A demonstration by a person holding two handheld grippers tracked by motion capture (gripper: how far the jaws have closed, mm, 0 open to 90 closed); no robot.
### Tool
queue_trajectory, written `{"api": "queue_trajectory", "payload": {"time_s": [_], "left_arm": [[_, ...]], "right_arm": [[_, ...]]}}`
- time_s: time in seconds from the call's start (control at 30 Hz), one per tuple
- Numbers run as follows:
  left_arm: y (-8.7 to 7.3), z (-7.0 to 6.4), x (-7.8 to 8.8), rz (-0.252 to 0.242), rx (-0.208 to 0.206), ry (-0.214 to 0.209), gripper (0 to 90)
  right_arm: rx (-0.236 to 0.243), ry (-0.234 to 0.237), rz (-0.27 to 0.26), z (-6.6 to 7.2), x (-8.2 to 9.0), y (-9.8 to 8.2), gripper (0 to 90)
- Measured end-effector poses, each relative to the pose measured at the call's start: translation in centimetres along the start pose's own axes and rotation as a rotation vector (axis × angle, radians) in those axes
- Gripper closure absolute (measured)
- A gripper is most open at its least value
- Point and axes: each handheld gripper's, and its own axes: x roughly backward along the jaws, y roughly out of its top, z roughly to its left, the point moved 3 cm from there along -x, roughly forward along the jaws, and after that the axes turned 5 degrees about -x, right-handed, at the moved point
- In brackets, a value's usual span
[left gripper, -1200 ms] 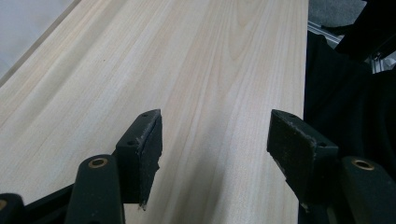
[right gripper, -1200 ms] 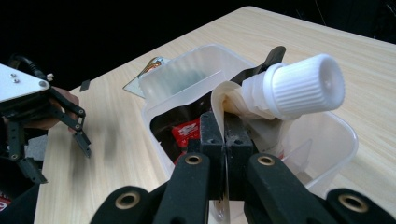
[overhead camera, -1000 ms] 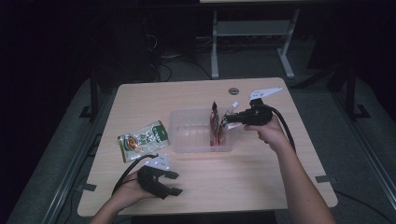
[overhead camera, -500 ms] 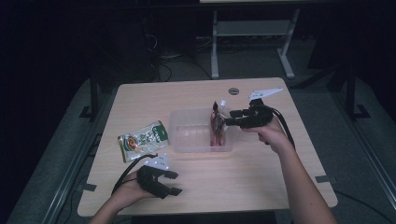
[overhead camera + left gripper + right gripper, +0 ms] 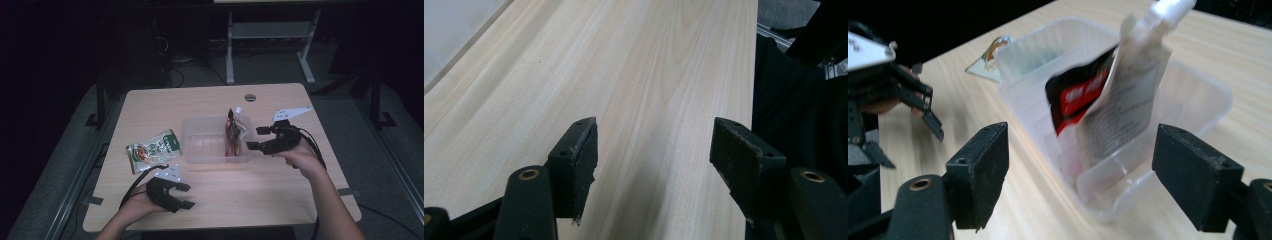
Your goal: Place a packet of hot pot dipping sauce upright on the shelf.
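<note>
Standing in the clear tub (image 5: 200,150), the pouch (image 5: 235,131) sits just beyond the right tongs (image 5: 256,138), which have just been opening wide

Mid-desk (image 5: 280,200): tub (image 5: 200,145) holding spouted pouches (image 5: 235,132) upright at its right end. Snack packet (image 5: 152,150) lies left of tub. Right tongs (image 5: 254,138) just right of tub; left tongs (image 5: 186,195) near-left.

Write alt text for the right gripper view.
Two open black jaws of the right gripper frame a clear plastic tub on a light wooden table, nothing between them. Two pouches stand in the tub: a spouted white pouch and a black-and-red pouch.
</note>
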Motion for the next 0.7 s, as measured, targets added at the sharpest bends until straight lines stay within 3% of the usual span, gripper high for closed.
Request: {"api": "queue_trajectory", "payload": {"time_s": [0.27,0.7], "left_arm": [[-0.1,0.1,0.1,0.001,-0.003,0.004,35.5],[-0.2,0.2,0.3,0.014,0.001,0.013,35.4]], "right_arm": [[0.01,-0.04,0.008,0.9,1.0,-2.2,22.3],[0.04,-0.01,0.043,3.4,1.1,-6.3,22.3]]}}
